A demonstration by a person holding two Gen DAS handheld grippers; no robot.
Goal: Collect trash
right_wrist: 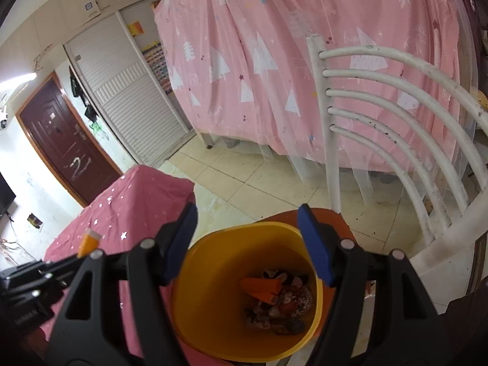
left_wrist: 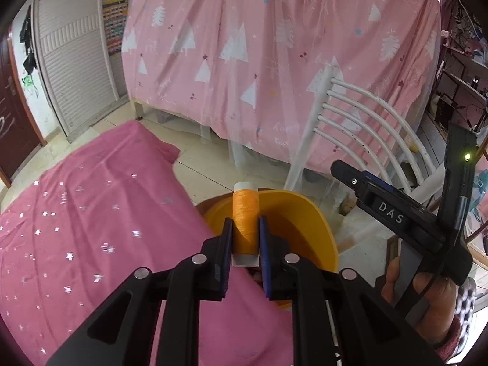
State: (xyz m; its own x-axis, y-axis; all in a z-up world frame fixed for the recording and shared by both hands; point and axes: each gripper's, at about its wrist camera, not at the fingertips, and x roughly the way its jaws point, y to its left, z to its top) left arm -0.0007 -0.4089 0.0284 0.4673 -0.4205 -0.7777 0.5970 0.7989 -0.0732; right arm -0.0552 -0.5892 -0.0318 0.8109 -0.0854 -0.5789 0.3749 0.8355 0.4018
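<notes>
- Left wrist view: my left gripper (left_wrist: 245,238) is pinching an orange thread spool (left_wrist: 245,213) and holding it over the near rim of the yellow bin (left_wrist: 308,225). The right gripper (left_wrist: 393,210) is showing at the right edge, in a hand (left_wrist: 433,299).
- Right wrist view: only here am I seeing inside the bin (right_wrist: 213,277), where an orange piece (right_wrist: 259,285) is lying on patterned scraps (right_wrist: 286,308). My right gripper (right_wrist: 250,244) is hanging spread and empty above it.
- The pink star cloth (left_wrist: 76,228) is covering the surface; a white chair (right_wrist: 396,140) and tree-print curtain (right_wrist: 274,45) are standing behind.
</notes>
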